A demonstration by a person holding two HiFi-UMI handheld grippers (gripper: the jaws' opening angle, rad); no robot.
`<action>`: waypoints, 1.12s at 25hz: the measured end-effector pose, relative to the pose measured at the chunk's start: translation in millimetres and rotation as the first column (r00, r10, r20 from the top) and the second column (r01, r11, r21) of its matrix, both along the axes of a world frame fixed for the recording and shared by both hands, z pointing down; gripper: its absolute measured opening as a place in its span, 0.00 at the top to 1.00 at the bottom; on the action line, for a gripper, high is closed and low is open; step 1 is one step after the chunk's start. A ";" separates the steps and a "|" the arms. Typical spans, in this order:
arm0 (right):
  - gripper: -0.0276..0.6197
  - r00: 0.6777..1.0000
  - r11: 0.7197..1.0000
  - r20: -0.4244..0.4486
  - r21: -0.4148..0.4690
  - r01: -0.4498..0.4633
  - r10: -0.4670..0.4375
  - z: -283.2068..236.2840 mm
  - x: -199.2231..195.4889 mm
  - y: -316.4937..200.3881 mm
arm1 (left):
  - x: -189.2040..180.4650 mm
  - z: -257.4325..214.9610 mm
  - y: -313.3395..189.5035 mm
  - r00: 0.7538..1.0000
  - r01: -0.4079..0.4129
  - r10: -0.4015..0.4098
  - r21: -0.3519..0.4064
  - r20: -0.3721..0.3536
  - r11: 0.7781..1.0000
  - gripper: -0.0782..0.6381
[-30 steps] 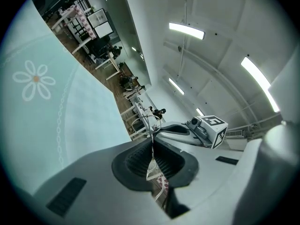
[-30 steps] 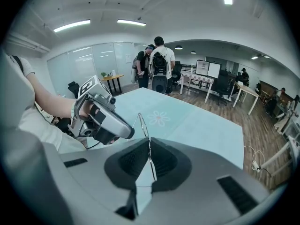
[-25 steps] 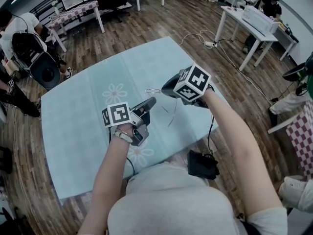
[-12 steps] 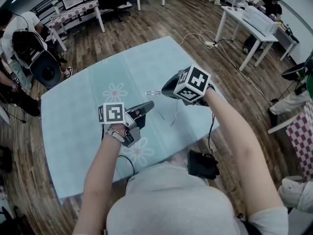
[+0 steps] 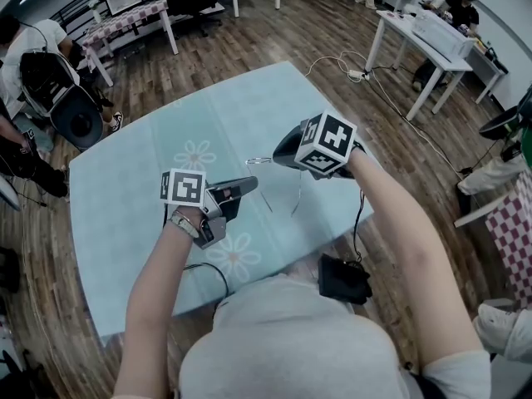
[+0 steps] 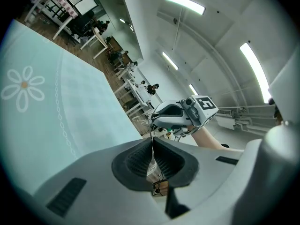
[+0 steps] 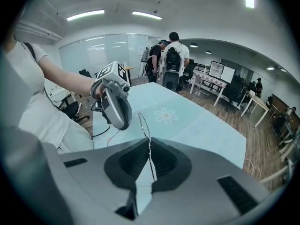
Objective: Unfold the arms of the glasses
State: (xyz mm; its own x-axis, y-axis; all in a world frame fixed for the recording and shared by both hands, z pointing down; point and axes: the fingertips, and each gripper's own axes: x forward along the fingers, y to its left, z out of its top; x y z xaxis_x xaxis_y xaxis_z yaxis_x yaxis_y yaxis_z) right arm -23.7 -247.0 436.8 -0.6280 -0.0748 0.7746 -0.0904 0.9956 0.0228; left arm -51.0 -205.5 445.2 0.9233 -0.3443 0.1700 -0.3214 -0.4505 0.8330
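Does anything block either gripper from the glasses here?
Nothing visible does. The left gripper is shut on a thin arm of the glasses, the right gripper on their wire frame, both above the table.

My grey left gripper (image 5: 252,182) and right gripper (image 5: 278,154) bear black-and-white marker cubes, the glasses (image 5: 260,158) are silvery wire, the tablecloth (image 5: 125,223) pale turquoise with white daisies (image 5: 195,158), the floor (image 5: 274,32) brown wood.

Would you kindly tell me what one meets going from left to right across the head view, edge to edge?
person in a white shirt → left gripper → glasses → right gripper → white table
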 end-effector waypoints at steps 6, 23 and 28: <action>0.93 0.999 0.998 -0.024 0.031 0.047 -0.046 2.1 0.7 4.9 | -0.2 5.6 9.2 0.996 -0.076 0.077 -0.024 0.043 0.997 0.87; 0.93 0.992 0.981 -0.044 0.147 0.126 -0.121 -1.2 -4.6 9.0 | -4.3 5.8 21.5 0.981 -0.173 0.173 -0.004 0.084 0.985 0.86; 0.94 0.994 0.982 -0.033 0.154 0.107 -0.103 -4.6 -2.8 5.3 | -5.6 5.4 24.1 0.976 -0.188 0.186 0.003 0.111 0.982 0.69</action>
